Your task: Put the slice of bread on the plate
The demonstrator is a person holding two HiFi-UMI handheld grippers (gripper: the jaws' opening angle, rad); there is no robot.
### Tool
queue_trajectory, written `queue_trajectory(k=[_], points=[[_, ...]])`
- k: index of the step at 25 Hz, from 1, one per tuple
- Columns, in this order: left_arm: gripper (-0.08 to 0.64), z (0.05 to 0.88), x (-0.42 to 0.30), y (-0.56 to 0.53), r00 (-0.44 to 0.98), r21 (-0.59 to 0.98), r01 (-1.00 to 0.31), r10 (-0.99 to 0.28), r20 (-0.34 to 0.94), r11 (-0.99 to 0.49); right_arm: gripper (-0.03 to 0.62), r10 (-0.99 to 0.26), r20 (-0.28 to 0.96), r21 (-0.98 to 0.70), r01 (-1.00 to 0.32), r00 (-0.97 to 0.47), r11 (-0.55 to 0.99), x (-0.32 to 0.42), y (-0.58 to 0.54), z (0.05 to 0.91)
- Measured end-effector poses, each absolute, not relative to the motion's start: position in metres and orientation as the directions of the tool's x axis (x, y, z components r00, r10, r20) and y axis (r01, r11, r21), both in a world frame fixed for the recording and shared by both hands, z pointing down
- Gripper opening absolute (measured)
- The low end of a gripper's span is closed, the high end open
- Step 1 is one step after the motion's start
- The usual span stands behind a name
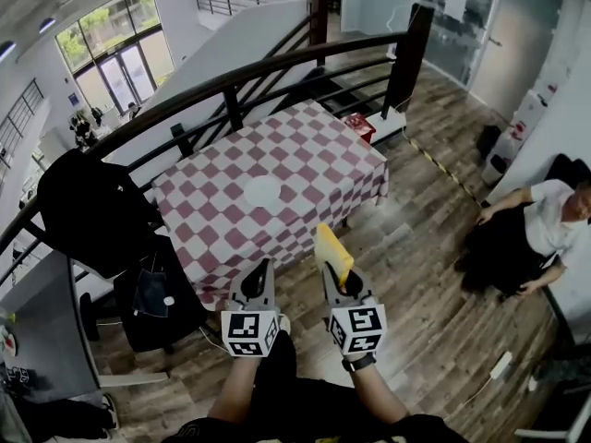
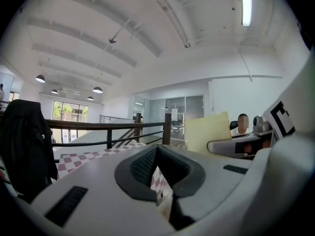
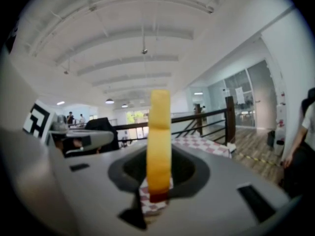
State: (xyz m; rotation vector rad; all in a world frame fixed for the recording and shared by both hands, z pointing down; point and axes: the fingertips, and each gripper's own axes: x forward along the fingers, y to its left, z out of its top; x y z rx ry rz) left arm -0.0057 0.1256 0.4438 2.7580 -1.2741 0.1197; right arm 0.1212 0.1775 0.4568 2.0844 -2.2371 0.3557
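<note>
A yellow slice of bread (image 1: 332, 250) stands on edge in my right gripper (image 1: 337, 269), whose jaws are shut on its lower end. In the right gripper view the slice (image 3: 159, 141) rises upright between the jaws (image 3: 158, 188). A white plate (image 1: 261, 192) lies near the middle of the table with the red-and-white checked cloth (image 1: 305, 146), ahead of both grippers and apart from them. My left gripper (image 1: 261, 273) is held beside the right one, jaws together with nothing in them. From the left gripper view (image 2: 160, 181) the bread (image 2: 206, 131) shows to the right.
A dark curved railing (image 1: 231, 86) runs behind the table. A black jacket (image 1: 92, 210) hangs over a chair at the left, with a desk (image 1: 46, 340) below it. A person (image 1: 531, 233) sits on the wooden floor at the right. A red box (image 1: 360, 127) stands by the table's far corner.
</note>
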Motion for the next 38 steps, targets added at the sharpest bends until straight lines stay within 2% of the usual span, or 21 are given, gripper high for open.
queue_trajectory(k=[6,19,32,38], points=[[0.018,0.423,-0.016,0.009,0.647,0.044,-0.762,-0.758,0.088,-0.646,0.098,-0.981,0.170,-0.099,-0.992,-0.092,0.076,0.109,0.059,0.433],[0.018,0.475,-0.028,-0.111,0.654,0.132,-0.756,-0.735,0.182,-0.641,0.098,-0.946,0.294,-0.145,-0.985,-0.134,0.095,0.094,-0.066,0.487],[0.018,0.535,-0.033,-0.186,0.523,0.170,-0.852,-0.784,0.335,-0.496,0.098,-0.861,0.390,-0.233,-0.940,-0.326,0.251,0.089,-0.174,0.542],[0.018,0.572,-0.028,-0.199,0.492,0.182,-0.869,-0.767,0.413,-0.460,0.098,-0.764,0.493,-0.315,-0.905,-0.415,0.288,0.085,-0.190,0.594]])
